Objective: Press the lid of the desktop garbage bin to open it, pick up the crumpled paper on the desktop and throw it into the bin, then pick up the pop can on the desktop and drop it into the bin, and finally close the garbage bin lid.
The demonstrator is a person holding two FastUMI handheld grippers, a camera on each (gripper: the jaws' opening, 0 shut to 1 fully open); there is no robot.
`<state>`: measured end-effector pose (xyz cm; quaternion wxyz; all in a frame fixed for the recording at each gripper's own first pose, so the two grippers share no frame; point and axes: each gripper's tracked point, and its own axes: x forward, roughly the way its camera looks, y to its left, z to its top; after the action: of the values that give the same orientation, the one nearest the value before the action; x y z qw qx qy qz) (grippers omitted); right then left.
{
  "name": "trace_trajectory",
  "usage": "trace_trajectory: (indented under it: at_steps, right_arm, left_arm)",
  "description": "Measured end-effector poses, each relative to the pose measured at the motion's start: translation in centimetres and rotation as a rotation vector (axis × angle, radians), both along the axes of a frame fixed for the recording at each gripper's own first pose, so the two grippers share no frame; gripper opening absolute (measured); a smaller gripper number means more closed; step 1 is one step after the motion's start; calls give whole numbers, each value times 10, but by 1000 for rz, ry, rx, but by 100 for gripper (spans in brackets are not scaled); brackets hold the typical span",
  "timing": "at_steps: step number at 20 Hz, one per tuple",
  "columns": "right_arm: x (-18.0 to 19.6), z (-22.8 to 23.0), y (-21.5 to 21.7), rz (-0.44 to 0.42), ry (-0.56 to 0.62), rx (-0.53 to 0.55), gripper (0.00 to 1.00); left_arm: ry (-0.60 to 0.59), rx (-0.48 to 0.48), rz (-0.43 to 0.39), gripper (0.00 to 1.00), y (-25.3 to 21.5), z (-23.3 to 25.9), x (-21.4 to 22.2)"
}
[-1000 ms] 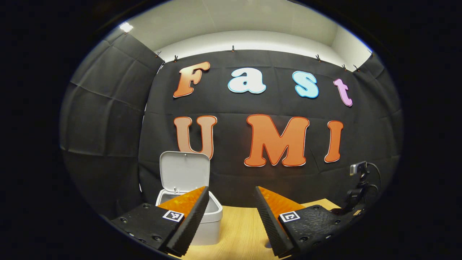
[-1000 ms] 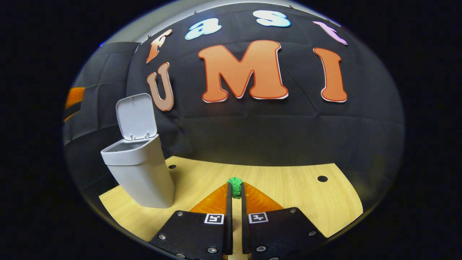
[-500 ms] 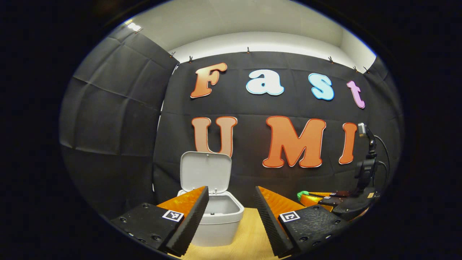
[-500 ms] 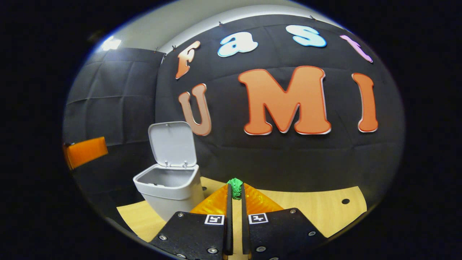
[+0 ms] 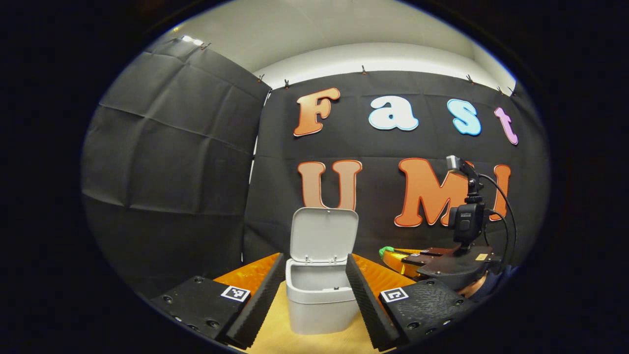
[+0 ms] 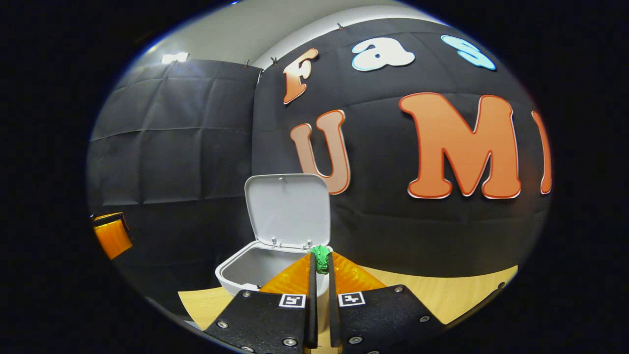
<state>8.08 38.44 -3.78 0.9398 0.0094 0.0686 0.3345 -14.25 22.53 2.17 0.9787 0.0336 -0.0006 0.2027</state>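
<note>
Green crumpled paper (image 6: 322,257) sits pinched at the tips of my right hand-held gripper (image 6: 320,265), whose fingers are narrowed onto it. Just ahead and a little left lies the grey bin (image 6: 245,268), its mouth facing up; I judge the wad nearly over the near rim, so a short push forward-left should put it above the opening. The lid (image 6: 288,209) stands upright, hinged at the back. My left hand-held gripper (image 5: 314,287) is spread wide and empty, the bin (image 5: 319,300) framed between its fingers on the wooden counter (image 5: 275,339). The right one is the closer to dropping.
</note>
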Motion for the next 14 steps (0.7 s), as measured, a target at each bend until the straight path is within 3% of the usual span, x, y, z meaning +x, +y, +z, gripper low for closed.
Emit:
trace_trajectory:
  at_steps: [5,12,14]
  right_arm:
    - [12,3,38,34,-2,16,9]
    - [29,-22,65,17,27,-26,9]
    - [32,-22,69,15,19,-28,14]
  left_arm:
    - [0,10,72,82,24,2,-21]
    - [14,12,104,81,35,-2,-33]
    - [18,17,110,81,37,-3,-37]
